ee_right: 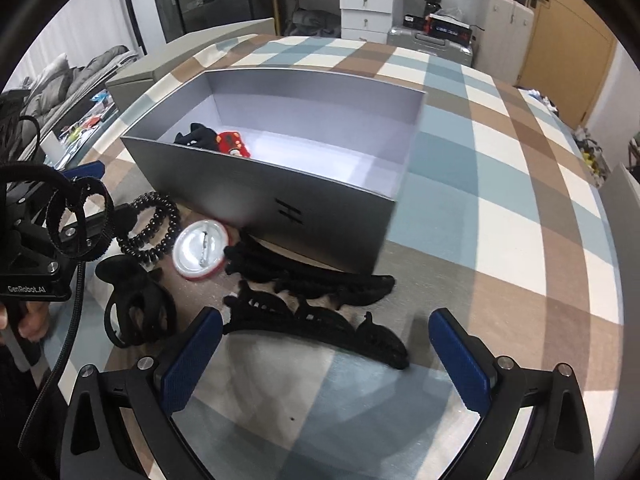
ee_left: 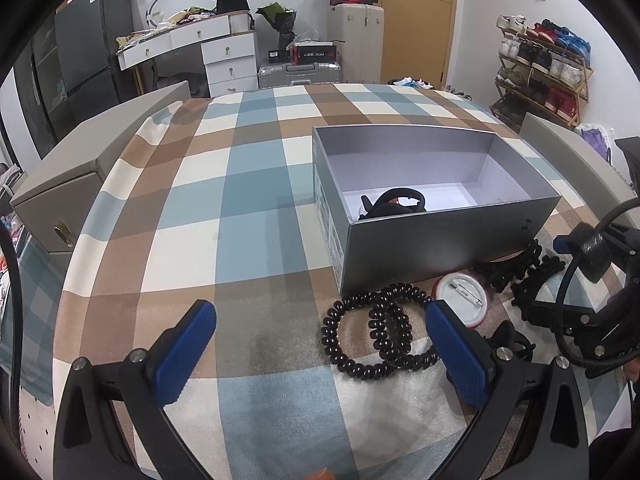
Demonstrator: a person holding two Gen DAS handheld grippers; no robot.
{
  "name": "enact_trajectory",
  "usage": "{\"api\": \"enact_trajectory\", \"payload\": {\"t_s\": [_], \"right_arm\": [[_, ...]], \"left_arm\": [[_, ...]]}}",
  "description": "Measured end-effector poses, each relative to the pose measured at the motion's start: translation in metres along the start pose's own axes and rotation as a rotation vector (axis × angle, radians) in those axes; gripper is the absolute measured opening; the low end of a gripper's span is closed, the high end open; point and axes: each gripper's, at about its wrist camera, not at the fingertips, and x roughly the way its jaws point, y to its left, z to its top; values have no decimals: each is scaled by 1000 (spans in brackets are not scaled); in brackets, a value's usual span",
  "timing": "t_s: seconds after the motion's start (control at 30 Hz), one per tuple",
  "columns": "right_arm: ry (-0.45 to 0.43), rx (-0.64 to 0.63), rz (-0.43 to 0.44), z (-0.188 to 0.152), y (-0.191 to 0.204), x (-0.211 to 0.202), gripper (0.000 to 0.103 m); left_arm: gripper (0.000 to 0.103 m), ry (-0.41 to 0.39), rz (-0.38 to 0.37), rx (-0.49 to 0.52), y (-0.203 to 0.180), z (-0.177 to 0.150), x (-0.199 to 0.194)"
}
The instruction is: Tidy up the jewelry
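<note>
Clutter sits in a tight knot on the checked desk (ee_left: pixel 248 184) right in front of the grey box (ee_left: pixel 440 240). My left tongs (ee_left: pixel 320 344) are spread wide and hold nothing; the black coil hair ties (ee_left: pixel 376 332) lie between the pads, nearer the one at 3 o'clock, which seems almost on the coil. My right tongs (ee_right: pixel 326 344) are also apart and empty, with the near black claw clip (ee_right: pixel 320 326) lying across the gap and a second claw clip (ee_right: pixel 320 276) behind it, toward 12 o'clock, against the box wall. The round pin badge (ee_right: pixel 202 254) rests face down at about 10 o'clock in the right wrist view, touching or nearly touching the coils and the far clip. A smaller black clip (ee_right: pixel 138 312) sits at 9 o'clock. Inside the box, a black piece and a red item (ee_right: pixel 232 144) already lie in the corner.

I judge the risks to be these. The two coils overlap, so closing on one may drag both, and the badge with them. The long clips are toothed and lie close together; a pinch at one end could swing it and snag its neighbour. My tongs work close together here, so they could knock each other, or nudge the light box.
</note>
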Motion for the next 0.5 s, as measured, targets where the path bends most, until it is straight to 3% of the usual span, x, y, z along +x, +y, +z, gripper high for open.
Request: {"api": "enact_trajectory", "payload": {"t_s": [0.5], "right_arm": [[15,-28,-42,-2,9,6,100]], "left_arm": [[102,12,-6,-2,0,-1,1]]}}
